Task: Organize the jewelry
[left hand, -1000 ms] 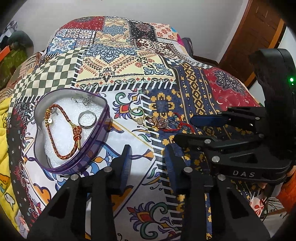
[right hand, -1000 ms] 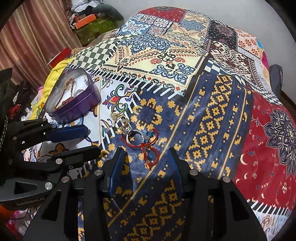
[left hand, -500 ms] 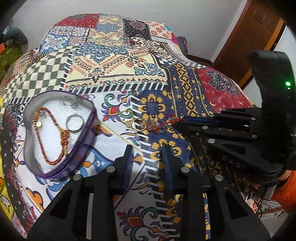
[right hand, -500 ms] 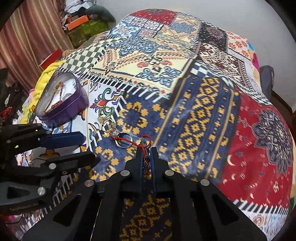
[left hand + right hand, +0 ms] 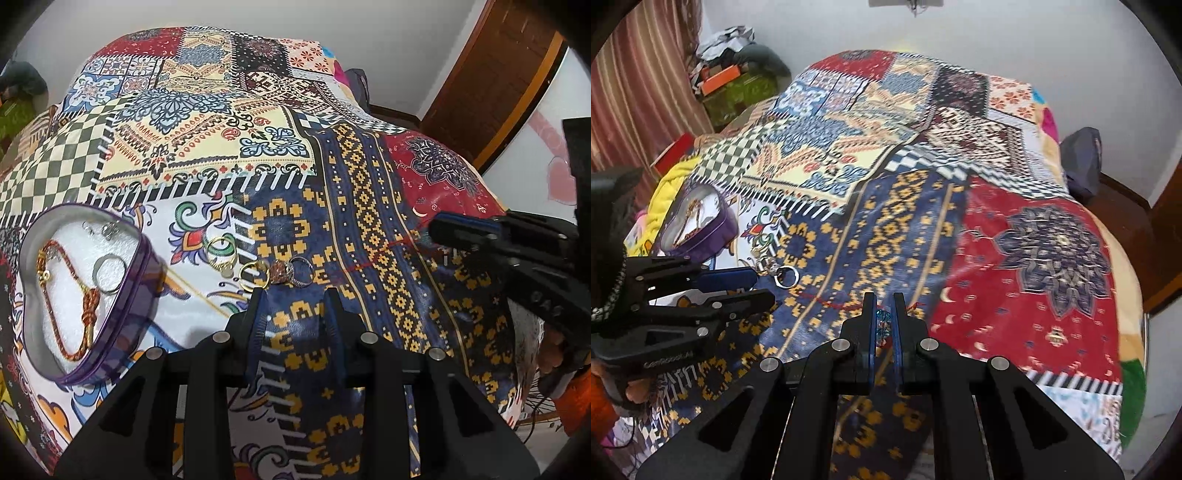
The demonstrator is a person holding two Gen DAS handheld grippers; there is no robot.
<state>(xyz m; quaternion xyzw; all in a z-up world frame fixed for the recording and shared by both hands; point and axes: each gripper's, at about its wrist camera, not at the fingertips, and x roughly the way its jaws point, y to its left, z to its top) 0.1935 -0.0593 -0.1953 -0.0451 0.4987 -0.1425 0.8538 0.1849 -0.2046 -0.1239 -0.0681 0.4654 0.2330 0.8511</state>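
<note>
Right gripper [image 5: 885,306] clamped on red thread bracelet [image 5: 882,323], lifted above patchwork bedspread [image 5: 1015,236]. Left gripper [image 5: 295,295] apart, hovering just beside loose rings [image 5: 275,271]. Purple heart-shaped tin [image 5: 122,317] holds braided bracelet [image 5: 70,295], silver ring [image 5: 109,275].

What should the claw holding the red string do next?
Probably lift a little and carry it toward the purple heart tin. The right claw is shut on the red string bracelet, whose thread stretches out across the bedspread, and the tin already holds a braided bracelet and a ring.
</note>
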